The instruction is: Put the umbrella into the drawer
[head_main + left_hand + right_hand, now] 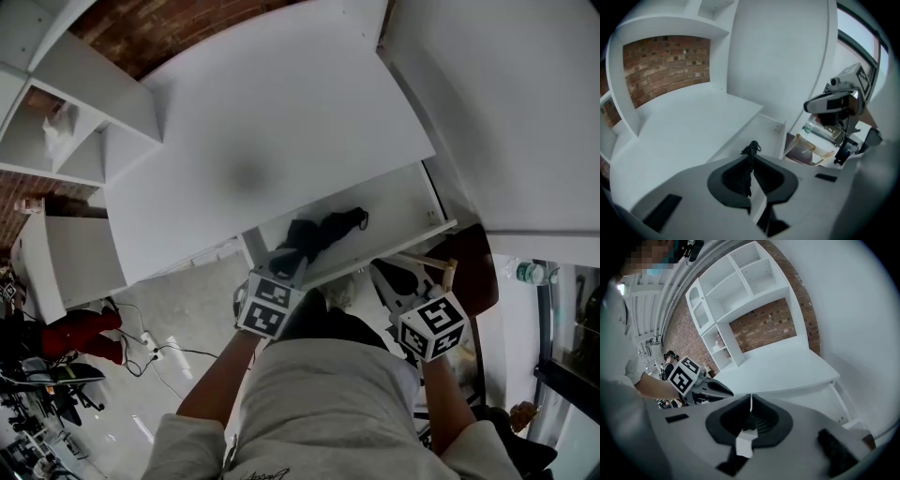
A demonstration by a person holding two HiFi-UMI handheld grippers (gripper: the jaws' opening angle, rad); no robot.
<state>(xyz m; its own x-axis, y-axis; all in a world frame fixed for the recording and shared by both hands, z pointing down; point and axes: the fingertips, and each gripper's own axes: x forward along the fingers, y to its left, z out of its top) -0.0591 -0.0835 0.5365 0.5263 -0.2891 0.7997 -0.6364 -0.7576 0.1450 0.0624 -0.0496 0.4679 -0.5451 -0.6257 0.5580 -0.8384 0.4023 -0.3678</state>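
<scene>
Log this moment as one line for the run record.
umbrella: lying in open drawer | left claw: shut, over umbrella's near end | right claw: shut, empty, by drawer front

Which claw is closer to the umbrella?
The left claw: in the head view it is at the open drawer's front edge, right beside the black umbrella lying inside. The right claw is off past the drawer's right corner.
</scene>
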